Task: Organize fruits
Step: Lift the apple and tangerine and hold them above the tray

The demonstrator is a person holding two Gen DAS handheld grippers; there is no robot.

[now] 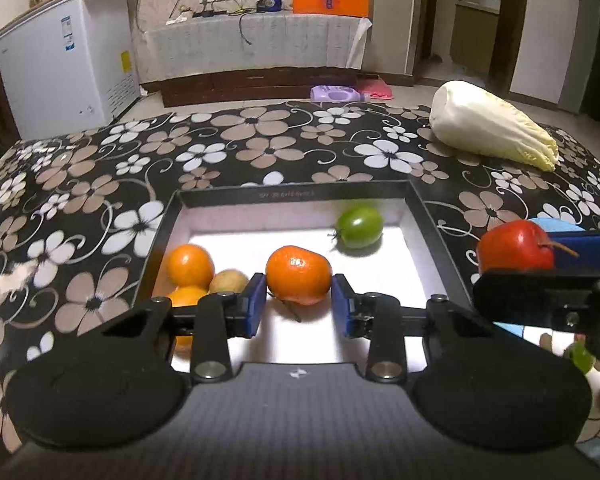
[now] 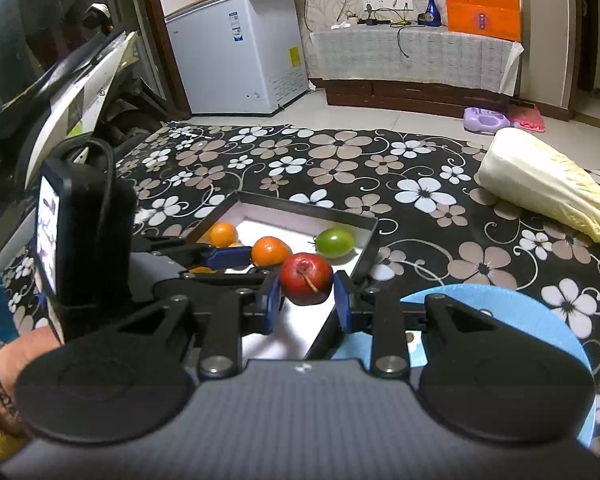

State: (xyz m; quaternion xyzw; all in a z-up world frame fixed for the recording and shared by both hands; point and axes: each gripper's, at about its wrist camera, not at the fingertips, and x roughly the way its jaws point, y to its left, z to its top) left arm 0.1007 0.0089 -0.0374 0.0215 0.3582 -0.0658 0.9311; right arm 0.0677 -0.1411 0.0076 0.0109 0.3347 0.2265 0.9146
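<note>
Closest to the lens, the left tongs [image 1: 299,304] pinch an orange [image 1: 299,275] between their blue pads, the jaws closed about as far as the fruit allows, and hold it over the near half of the box [image 1: 292,194]. Just to the right, the right tongs [image 2: 307,298] grip a red fruit [image 2: 307,283] (stem pointing toward the camera) in the same way, above the box's near right edge.

Sorting looks well under way but not finished, as I judge it. Already lying in the box are a green tomato [image 1: 359,227] at the far right and, in the near left corner, two more oranges [image 1: 191,266] with a small brownish fruit [image 1: 228,281] beside them, possibly a kiwi or potato; the glare makes it hard to tell. Both held fruits have yet to be set down. A blue plate [image 2: 512,312] sits on the flowered desk [image 1: 100,184] just right of the box, and something small and green at its edge may be left to collect. A cabbage [image 1: 492,130] lies far right, well apart.
</note>
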